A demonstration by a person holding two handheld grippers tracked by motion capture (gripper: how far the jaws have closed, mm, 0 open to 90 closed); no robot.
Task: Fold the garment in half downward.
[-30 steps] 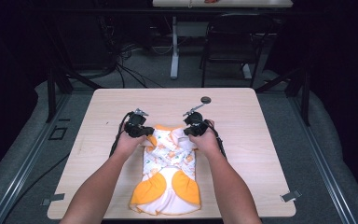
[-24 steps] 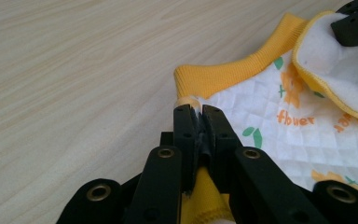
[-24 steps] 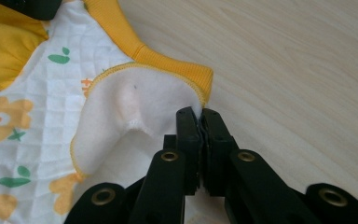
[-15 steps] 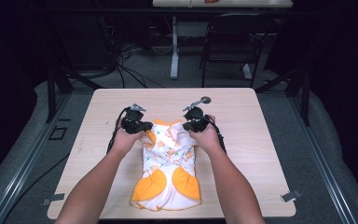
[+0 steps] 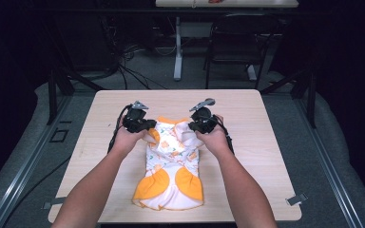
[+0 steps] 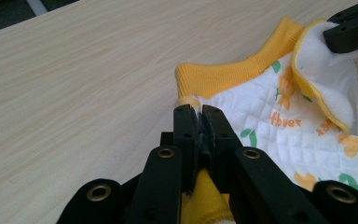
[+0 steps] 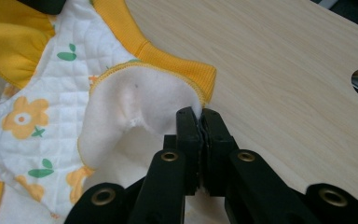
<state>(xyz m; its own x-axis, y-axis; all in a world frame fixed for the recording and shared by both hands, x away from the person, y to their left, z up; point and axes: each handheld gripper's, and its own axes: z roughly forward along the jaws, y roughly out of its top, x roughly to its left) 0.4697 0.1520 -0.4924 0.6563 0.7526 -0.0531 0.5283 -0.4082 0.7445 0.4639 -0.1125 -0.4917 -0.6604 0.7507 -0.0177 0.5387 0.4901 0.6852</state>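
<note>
Two hand-held grippers are clamping a quilted baby garment lying on the wooden surface: left hand-held gripper pinching its yellow-trimmed edge, right hand-held gripper pinching the folded-over white lining.

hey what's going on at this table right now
A person is working on a small quilted garment, white with orange flowers and orange trim, lying on a light wooden table. Each hand holds a claw. The left claw is shut on the fabric at one top corner beside the orange ribbed band. The right claw is shut on the opposite top corner, where the fleecy white lining is turned outward. The lower part of the garment lies flat toward the person.
</note>
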